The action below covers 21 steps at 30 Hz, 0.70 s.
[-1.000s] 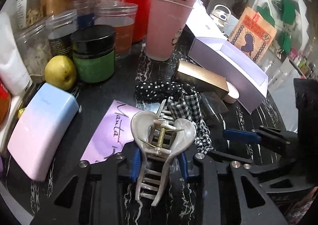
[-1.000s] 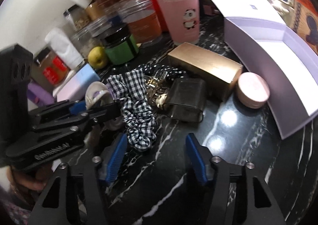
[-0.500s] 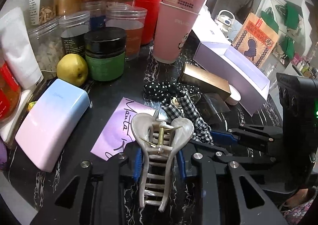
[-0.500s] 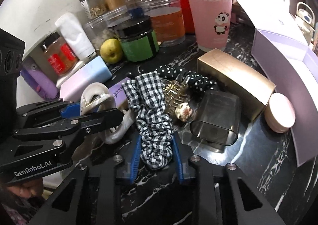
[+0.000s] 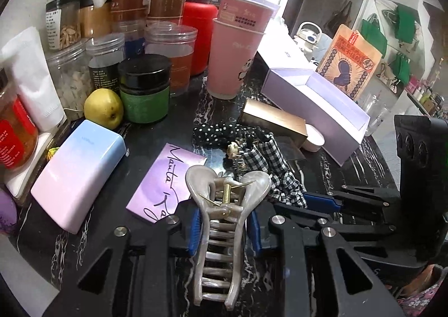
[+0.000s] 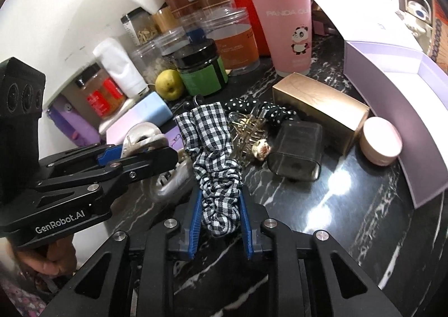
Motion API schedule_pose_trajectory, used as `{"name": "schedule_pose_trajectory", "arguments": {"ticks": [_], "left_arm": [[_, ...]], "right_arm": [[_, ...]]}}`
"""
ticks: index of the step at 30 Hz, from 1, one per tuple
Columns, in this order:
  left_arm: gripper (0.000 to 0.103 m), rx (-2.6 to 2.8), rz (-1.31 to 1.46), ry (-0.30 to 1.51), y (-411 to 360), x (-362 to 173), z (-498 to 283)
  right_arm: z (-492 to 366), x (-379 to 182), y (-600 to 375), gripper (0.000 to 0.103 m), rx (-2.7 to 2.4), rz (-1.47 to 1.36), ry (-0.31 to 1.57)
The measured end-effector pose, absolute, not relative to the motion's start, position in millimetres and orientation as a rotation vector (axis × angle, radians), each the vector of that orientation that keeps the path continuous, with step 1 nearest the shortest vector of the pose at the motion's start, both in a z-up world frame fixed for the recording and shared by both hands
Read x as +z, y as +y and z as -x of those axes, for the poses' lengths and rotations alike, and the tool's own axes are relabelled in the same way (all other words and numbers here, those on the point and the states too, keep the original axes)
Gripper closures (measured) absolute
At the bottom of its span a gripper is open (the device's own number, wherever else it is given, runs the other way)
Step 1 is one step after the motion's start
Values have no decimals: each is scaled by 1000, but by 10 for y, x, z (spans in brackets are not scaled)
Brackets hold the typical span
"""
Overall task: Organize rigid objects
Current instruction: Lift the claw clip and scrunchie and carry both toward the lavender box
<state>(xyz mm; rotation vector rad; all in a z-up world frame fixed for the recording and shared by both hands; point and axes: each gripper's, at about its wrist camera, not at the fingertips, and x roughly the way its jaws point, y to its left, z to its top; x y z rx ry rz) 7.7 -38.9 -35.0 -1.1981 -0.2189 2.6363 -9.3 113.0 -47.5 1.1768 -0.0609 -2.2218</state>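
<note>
While both grippers are loaded, the sorting is in its pick-up step. Left gripper point(image 5: 224, 228): blue pads pressed on either side of the pearl-grey claw hair clip point(image 5: 224, 221), teeth pointing near, spring end far; the clip sits over the near edge of the purple card point(image 5: 165, 177) on the black marble counter point(image 6: 322, 205). Whether it is lifted clear of the counter — cannot tell.

Right gripper point(image 6: 219, 219): jaws closed on the near end of the black-and-white gingham scrunchie point(image 6: 215, 165). Its far end lies against the gold claw clip point(image 6: 247, 132) and the polka-dot scrunchie point(image 6: 263, 109); just right of these, the smoky translucent case point(image 6: 296, 151), gold box point(image 6: 319, 104) and round pink compact point(image 6: 380, 140).

Judgement: the open lilac gift box point(image 5: 322, 98), far right, looks like the likely destination, though nothing lies in it that I can see. Next move calls for lifting the scrunchie straight up so the gold clip's teeth do not snag the fabric, and keeping the two tools apart — they are close side by side.
</note>
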Motion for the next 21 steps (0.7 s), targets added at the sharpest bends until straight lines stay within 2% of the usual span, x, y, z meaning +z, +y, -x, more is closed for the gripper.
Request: {"name": "schedule_pose_trajectory", "arguments": {"ticks": [21], "left_arm": [[75,2525,1119,-133,267,-164,-212]], "right_arm": [[-354,-262,1896,79,-2385,-1168,-166]]}}
